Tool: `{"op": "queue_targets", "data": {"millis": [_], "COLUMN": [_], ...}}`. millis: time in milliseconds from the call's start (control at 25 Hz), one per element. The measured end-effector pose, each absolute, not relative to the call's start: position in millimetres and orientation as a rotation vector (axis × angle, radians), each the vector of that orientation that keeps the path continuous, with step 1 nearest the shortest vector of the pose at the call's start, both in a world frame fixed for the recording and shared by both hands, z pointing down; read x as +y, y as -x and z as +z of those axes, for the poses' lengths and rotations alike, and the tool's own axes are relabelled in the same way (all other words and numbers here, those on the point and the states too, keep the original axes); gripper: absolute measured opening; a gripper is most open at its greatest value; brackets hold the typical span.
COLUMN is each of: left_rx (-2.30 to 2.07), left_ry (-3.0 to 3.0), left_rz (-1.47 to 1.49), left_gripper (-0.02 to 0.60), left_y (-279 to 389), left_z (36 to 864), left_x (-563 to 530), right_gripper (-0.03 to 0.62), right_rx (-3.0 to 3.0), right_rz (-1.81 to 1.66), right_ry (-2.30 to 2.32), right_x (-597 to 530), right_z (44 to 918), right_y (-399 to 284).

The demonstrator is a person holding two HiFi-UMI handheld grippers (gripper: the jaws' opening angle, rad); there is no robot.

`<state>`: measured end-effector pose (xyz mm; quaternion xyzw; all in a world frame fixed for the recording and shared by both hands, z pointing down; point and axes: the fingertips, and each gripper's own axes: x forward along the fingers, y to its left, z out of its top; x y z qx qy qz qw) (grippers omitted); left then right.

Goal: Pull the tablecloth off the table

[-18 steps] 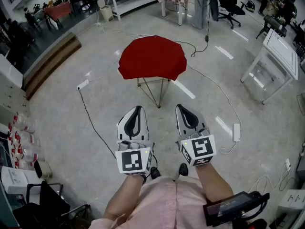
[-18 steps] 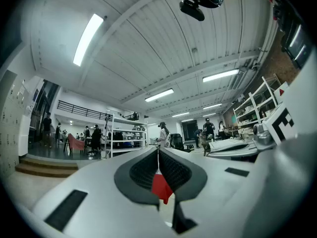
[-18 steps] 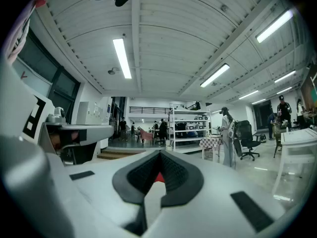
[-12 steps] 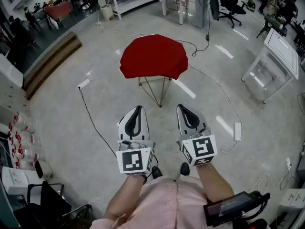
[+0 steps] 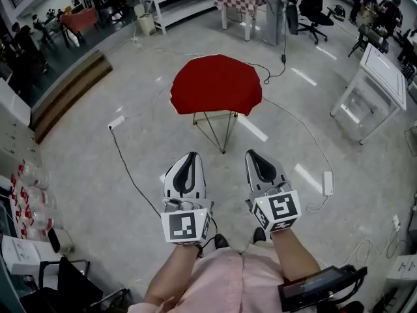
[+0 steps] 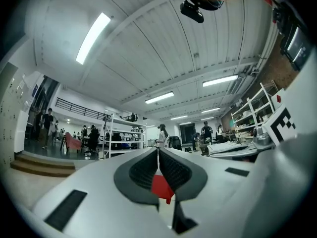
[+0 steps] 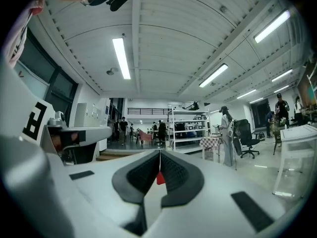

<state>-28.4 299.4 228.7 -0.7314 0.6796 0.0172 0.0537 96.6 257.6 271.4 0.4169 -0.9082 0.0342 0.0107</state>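
The left gripper (image 5: 189, 156) and right gripper (image 5: 255, 154) are closed and empty, apparently because the red tablecloth (image 5: 216, 83) lies well beyond reach.

the person wears a pale pink shirt (image 5: 228, 280) and black shoes (image 5: 221, 241), whose toes peek out below it. the left gripper (image 5: 190, 155) and the right gripper (image 5: 253, 153) look alike: smooth white-grey shells, rounded at the back and tapering to a point. black ribbed pads line the fingers (image 6: 141, 170), and dark rectangular insets (image 6: 64, 209) sit further back in the shells. each gripper carries a white cube (image 5: 184, 227) printed with black square markers.
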Motion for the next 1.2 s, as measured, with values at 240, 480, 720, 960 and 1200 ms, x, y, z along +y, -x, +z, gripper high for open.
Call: {"op": "queue_targets", "data": {"millis": [240,480,720,960,1200], "left_rx": [2.055,2.063,2.064,2.085,2.106], "left_ry": [2.237,2.255,2.267,2.264,2.242], "left_rz": [0.051,0.045,0.022,-0.024,-0.051], "left_gripper": [0.029,0.029,0.029,0.029,0.029], "left_y": [61,72,82,91,94], "left_z": [233,240,251,264,266], "left_x": [308,298,264,208,135], "right_gripper": [0.014,0.014,0.014,0.014,0.014], "right_rx": [-2.802,-2.782,-2.763,-2.757,-2.768], "right_rz": [0.088,0.104,0.125,0.156,0.178], "right_ry": [-1.352,-1.366,-1.381,-1.385,-1.376], "right_x": [267,257,224,161,82], "right_z": [273,279,292,303,304], "right_y": [-77,-69,-61,-56,-55]}}
